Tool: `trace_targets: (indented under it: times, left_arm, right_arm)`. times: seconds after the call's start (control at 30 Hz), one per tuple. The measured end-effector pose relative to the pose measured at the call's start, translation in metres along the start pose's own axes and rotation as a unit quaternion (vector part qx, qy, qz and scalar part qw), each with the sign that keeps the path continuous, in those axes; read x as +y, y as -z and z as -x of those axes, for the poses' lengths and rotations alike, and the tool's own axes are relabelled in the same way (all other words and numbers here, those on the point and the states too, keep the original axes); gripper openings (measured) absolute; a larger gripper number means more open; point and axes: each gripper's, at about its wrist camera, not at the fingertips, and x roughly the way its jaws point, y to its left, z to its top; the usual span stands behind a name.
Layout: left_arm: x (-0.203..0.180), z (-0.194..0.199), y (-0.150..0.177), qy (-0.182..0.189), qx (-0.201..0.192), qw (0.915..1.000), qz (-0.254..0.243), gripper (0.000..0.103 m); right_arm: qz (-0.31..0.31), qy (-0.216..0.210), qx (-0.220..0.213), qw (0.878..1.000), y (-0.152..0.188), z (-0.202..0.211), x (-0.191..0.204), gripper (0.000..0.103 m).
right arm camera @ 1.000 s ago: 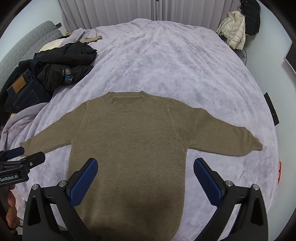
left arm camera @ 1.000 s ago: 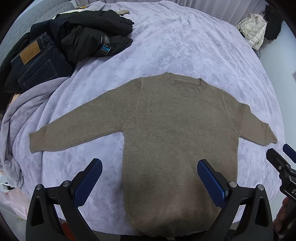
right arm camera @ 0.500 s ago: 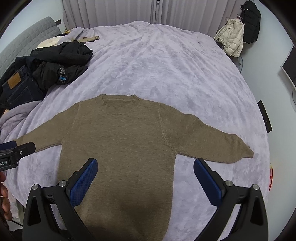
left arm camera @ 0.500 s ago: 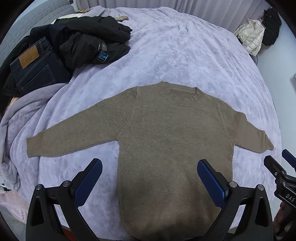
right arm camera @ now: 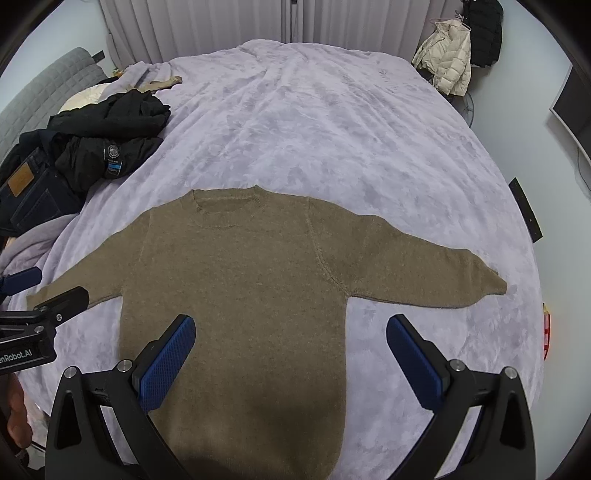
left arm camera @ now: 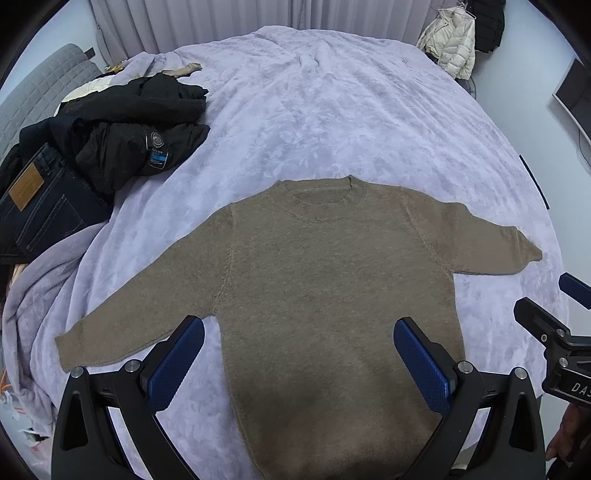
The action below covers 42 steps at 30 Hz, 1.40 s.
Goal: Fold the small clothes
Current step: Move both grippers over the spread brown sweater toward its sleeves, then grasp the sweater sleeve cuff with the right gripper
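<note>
A brown knit sweater [left arm camera: 332, 288] lies flat and face up on the lilac bed cover [left arm camera: 332, 110], both sleeves spread out to the sides. It also shows in the right wrist view [right arm camera: 236, 288]. My left gripper [left arm camera: 299, 350] is open and empty, held above the sweater's lower left part. My right gripper [right arm camera: 291, 347] is open and empty, above the sweater's lower right edge. The right gripper shows at the right edge of the left wrist view [left arm camera: 554, 325]. The left gripper shows at the left edge of the right wrist view [right arm camera: 33, 306].
A heap of black jackets [left arm camera: 136, 133] and dark jeans [left arm camera: 37, 206] lies on the bed's left side. A rumpled lilac blanket [left arm camera: 33, 295] hangs at the left edge. A cream jacket [right arm camera: 447, 62] hangs at the far right wall. Curtains [right arm camera: 258, 22] stand behind the bed.
Both grippers have pulled back and tilted up, so the sweater sits lower in the views and more of the room shows. The sweater has not moved. Both stay open.
</note>
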Motion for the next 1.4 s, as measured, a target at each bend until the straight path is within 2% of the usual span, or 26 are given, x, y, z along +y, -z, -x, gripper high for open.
trace_targets:
  times: [0.3, 0.5, 0.6, 0.77, 0.97, 1.13, 1.3, 1.4]
  left_arm:
    - [-0.034, -0.014, -0.017, 0.031, -0.004, 0.998, -0.054, 0.103]
    - [-0.07, -0.035, -0.036, 0.037, 0.006, 0.997, -0.067, 0.103]
    - [-0.092, -0.052, -0.046, 0.024, 0.013, 0.9978, -0.06, 0.103]
    - [-0.132, -0.1, -0.06, 0.005, 0.055, 0.9975, -0.043, 0.103]
    - [-0.177, -0.162, -0.067, -0.023, 0.101, 0.9944, -0.023, 0.103]
    - [-0.203, -0.198, -0.073, -0.038, 0.118, 0.9921, -0.021, 0.103]
    - [-0.222, -0.225, -0.081, -0.039, 0.129, 0.9909, -0.008, 0.103]
    - [-0.232, -0.235, -0.083, -0.037, 0.128, 0.991, -0.009, 0.103]
  right_arm:
    - [-0.079, 0.06, -0.011, 0.995, 0.013, 0.026, -0.033, 0.103]
    - [-0.123, 0.076, -0.02, 0.989, 0.017, 0.025, -0.081, 0.103]
    - [-0.144, 0.067, -0.017, 0.987, 0.019, 0.007, -0.114, 0.103]
    - [-0.182, 0.052, -0.006, 0.982, 0.02, -0.048, -0.185, 0.103]
    - [-0.215, 0.075, 0.022, 0.973, 0.026, -0.123, -0.275, 0.103]
    - [-0.224, 0.08, 0.034, 0.971, 0.037, -0.167, -0.322, 0.103]
    - [-0.265, 0.072, 0.029, 0.961, 0.053, -0.196, -0.366, 0.102]
    - [-0.321, 0.051, 0.021, 0.945, 0.069, -0.209, -0.402, 0.093]
